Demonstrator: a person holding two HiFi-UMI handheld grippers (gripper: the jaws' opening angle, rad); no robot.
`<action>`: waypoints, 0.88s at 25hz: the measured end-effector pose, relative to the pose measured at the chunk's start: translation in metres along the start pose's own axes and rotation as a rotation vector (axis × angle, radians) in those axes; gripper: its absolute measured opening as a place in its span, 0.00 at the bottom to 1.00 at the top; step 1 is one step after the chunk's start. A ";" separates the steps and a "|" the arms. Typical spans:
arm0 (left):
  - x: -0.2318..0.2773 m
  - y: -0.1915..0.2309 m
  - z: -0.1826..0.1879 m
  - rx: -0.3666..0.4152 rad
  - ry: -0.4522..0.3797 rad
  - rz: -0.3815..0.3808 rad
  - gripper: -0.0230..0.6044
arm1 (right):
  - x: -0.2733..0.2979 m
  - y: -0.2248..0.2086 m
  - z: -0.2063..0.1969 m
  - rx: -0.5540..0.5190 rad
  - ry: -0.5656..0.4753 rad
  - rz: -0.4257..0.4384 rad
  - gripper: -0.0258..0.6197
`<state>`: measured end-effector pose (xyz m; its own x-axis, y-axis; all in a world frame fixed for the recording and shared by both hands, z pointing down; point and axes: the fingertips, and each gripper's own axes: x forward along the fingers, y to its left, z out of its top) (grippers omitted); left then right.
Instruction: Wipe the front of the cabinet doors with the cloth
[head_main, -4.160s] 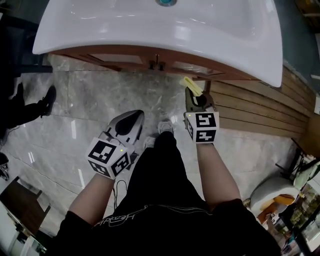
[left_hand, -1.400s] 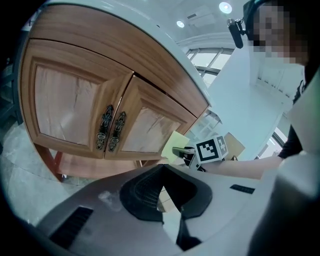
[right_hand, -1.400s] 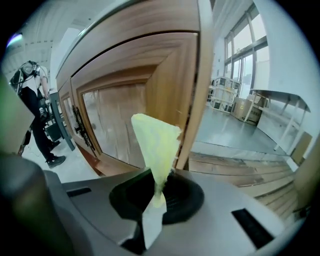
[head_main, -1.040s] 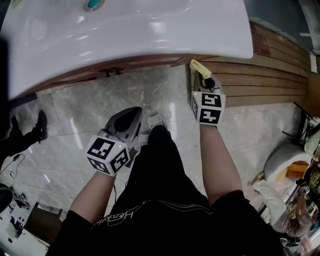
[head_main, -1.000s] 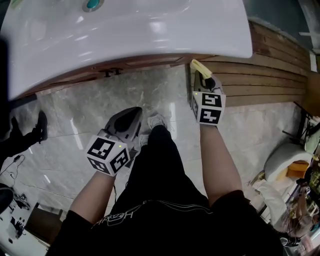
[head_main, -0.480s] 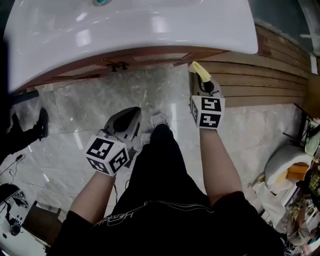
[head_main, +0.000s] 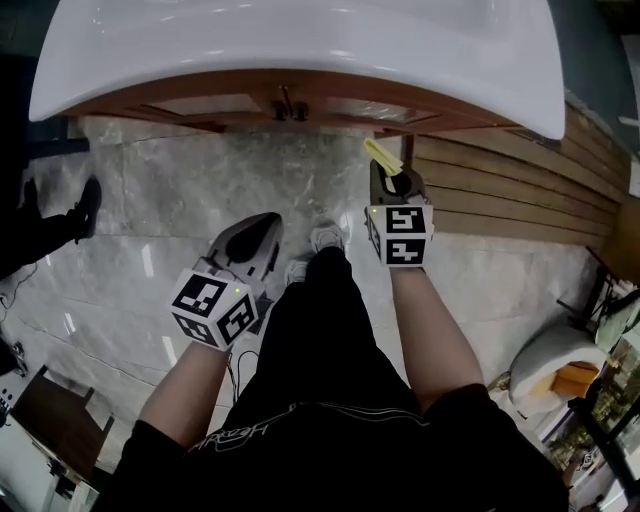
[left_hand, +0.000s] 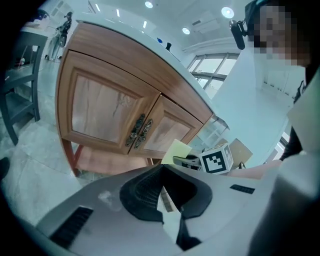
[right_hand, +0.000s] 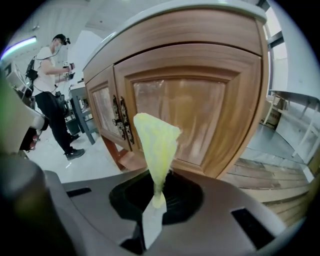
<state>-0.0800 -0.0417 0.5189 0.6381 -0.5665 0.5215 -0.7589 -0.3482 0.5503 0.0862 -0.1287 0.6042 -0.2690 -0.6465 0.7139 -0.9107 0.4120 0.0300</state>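
- The right gripper (right_hand: 154, 202) has its jaws pinched on the cloth (right_hand: 156, 145). The cloth's yellow peak stands up out of them, pointing far.
- The cloth is near the right door (right_hand: 210, 115); whether they touch cannot be told. The handles (right_hand: 120, 122) are just left of it.
- The left gripper (left_hand: 162, 172) has its jaws together on nothing. It hangs nearer and to the left, well apart from the doors.
- The sink (head_main: 300, 40) overhangs the doors.

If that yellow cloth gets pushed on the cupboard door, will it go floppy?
It would probably squash and fold: the cloth is thin and bunched where the right gripper pinches it. It stands up without drooping, so it seems light and slightly stiff. It should likely slide easily on the smooth-looking door.
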 end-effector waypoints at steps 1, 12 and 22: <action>-0.004 0.004 -0.002 -0.010 -0.007 0.011 0.05 | 0.004 0.009 0.001 -0.014 0.004 0.017 0.10; -0.032 0.033 -0.022 -0.110 -0.062 0.101 0.05 | 0.043 0.075 0.009 -0.114 0.028 0.143 0.10; -0.048 0.048 -0.027 -0.155 -0.085 0.165 0.05 | 0.082 0.108 0.012 -0.157 0.061 0.209 0.10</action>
<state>-0.1435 -0.0108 0.5375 0.4888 -0.6694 0.5595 -0.8189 -0.1310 0.5588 -0.0379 -0.1453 0.6575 -0.4220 -0.4990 0.7569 -0.7762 0.6302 -0.0173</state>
